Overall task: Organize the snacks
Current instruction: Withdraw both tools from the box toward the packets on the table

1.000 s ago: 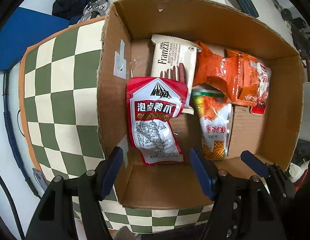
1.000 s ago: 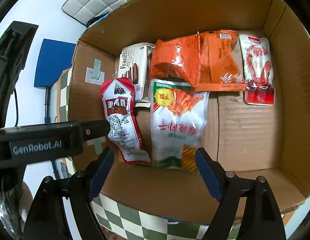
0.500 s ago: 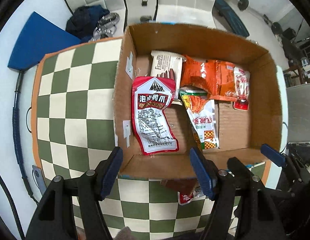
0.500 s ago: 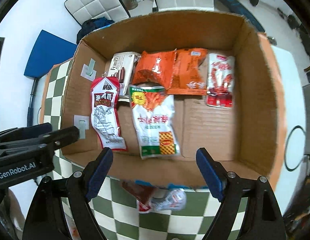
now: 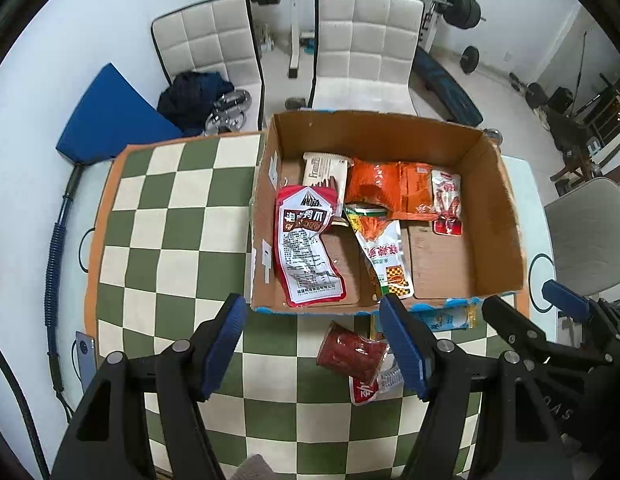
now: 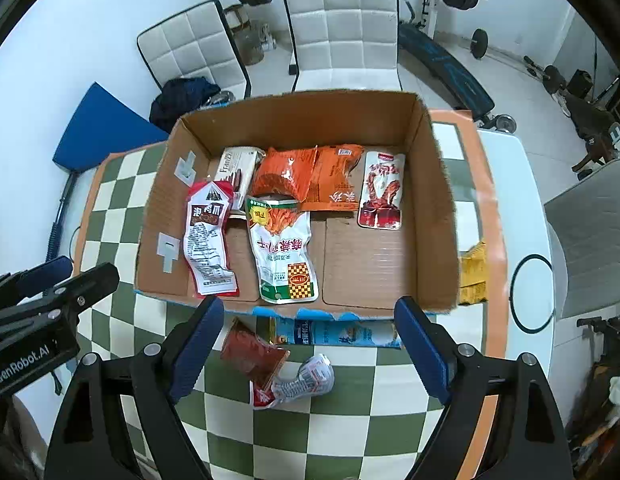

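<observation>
With 6 packets in your cardboard box [image 6: 438, 216], both claws empty, the left gripper [image 5: 314, 344] parted and the right gripper [image 6: 310, 344] opening, a red packet [image 6: 253, 356] and blue packet [image 6: 338, 334] wait outside on the checkered cloth [image 5: 169, 216]; only the right view shows a yellow packet [image 6: 472, 272].

Tabletop cloth [image 5: 181, 216]: green-and-cream checks, orange border. Cardboard box [image 6: 293, 120]: brown, blue print along the near edge. Inside: red-and-white pouch [image 6: 207, 236], white-and-green pouch with orange print [image 6: 283, 252], two orange bags [image 6: 310, 176], cream wafer pack [image 6: 235, 168]. Outside: dark red packet [image 6: 251, 354], yellow packet [image 6: 474, 272]. Gripper pads [image 6: 197, 344]: blue.
</observation>
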Motion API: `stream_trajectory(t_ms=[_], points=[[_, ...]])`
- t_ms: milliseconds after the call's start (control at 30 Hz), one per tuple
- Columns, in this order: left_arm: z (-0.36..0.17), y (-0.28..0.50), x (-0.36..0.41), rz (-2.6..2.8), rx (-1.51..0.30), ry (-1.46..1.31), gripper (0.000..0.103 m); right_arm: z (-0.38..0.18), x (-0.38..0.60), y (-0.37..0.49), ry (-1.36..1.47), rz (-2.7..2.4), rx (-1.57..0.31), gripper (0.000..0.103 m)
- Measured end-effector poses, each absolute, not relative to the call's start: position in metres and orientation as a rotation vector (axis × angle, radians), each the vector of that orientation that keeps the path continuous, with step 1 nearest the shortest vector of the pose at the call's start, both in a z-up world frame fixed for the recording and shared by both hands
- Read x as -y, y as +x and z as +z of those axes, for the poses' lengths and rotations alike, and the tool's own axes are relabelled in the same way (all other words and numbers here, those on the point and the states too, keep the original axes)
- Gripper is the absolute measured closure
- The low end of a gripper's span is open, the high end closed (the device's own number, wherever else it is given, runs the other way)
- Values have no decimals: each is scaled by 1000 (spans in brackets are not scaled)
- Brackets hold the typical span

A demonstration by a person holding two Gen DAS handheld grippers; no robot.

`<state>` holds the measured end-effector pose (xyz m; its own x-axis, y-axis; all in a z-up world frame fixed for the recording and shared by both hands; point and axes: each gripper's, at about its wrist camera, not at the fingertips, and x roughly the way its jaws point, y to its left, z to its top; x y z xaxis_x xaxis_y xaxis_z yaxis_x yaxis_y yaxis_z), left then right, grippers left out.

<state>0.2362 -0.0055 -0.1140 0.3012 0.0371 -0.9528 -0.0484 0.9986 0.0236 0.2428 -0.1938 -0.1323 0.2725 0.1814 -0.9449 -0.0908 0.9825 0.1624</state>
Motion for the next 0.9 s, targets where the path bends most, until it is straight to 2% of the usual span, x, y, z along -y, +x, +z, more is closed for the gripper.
stream_trajectory(t_ms=[333,500,633,900], points=[[-86,208,15,48,-1179,-17,35,-92,207,211,120,198,-1211,12],[-104,200,10,70,-1227,-76,35,-99,222,200,205,189,-1229,11],[-142,191,-1,105,-1321,-150,35,-138,235,190,299,174,-1333,11],[-234,169,-22,190,-1541,-245,36,-279,233,172,577,117,-1634,12]])
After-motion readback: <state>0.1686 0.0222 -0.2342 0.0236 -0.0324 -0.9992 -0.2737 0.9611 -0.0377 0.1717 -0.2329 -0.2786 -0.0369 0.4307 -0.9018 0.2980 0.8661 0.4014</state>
